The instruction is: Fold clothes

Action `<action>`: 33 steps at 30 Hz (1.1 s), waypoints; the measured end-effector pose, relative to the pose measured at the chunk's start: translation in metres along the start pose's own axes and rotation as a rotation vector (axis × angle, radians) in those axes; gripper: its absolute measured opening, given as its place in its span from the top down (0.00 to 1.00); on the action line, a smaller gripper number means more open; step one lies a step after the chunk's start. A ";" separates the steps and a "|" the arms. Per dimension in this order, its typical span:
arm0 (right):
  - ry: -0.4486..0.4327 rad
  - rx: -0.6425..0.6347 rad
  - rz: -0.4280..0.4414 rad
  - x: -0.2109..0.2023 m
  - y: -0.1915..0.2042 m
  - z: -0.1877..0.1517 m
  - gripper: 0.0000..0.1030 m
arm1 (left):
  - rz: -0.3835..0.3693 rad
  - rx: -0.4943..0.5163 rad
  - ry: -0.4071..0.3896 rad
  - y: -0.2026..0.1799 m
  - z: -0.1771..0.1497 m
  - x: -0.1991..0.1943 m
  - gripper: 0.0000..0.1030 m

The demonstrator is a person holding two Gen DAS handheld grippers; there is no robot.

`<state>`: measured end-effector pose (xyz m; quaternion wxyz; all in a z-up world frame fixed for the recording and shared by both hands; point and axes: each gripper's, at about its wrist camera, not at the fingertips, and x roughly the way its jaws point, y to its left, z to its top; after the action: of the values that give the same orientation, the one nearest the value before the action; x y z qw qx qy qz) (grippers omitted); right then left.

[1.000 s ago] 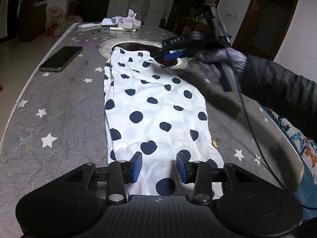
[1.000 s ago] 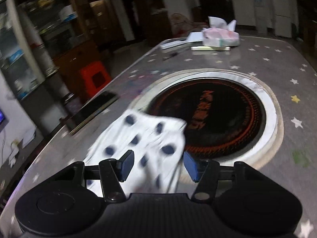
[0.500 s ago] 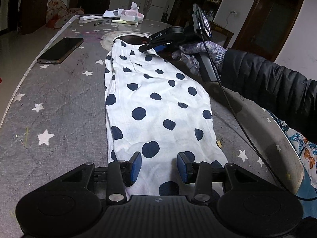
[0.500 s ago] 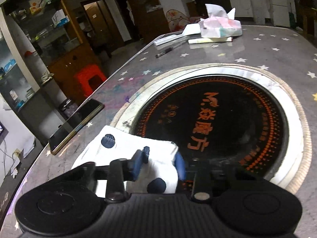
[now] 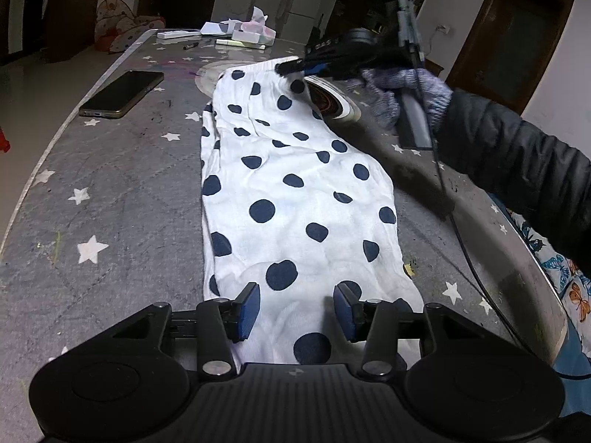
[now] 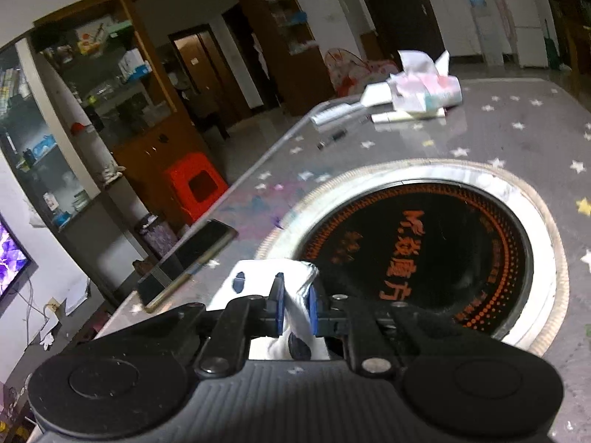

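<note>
A white garment with dark blue dots (image 5: 295, 184) lies lengthwise on the grey star-patterned table (image 5: 110, 192). My left gripper (image 5: 295, 312) is open, its blue pads either side of the garment's near end. My right gripper (image 6: 295, 308) is shut on the garment's far edge (image 6: 291, 277) and holds it lifted off the table. In the left wrist view the right gripper (image 5: 295, 68) shows at the far end, held by a gloved hand (image 5: 406, 88).
A round black induction hob (image 6: 424, 251) is set in the table under the far end. A phone (image 5: 122, 92) lies to the left. Tissues and papers (image 5: 243, 31) lie at the far edge. A red stool (image 6: 195, 184) stands beyond the table.
My right gripper closed on the garment's far edge and lifted it. The garment's far end has been pulled straighter. My left gripper stayed open at the near end.
</note>
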<state>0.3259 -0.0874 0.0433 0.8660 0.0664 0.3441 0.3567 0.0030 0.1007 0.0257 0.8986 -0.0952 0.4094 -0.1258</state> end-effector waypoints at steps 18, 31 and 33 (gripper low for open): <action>-0.032 -0.110 0.221 -0.136 0.099 -0.047 0.89 | 0.055 -0.079 -0.007 0.000 -0.041 -0.040 0.45; 0.072 -0.263 0.483 -0.206 0.147 -0.144 0.89 | 0.077 -0.098 -0.017 0.000 -0.056 -0.046 0.40; 0.089 -0.312 0.506 -0.217 0.151 -0.160 0.89 | 0.080 -0.102 -0.020 0.000 -0.058 -0.047 0.38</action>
<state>0.0262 -0.1414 0.0962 0.7335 0.0006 0.2952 0.6123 -0.0710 0.1112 0.0220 0.9010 -0.1255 0.4097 -0.0678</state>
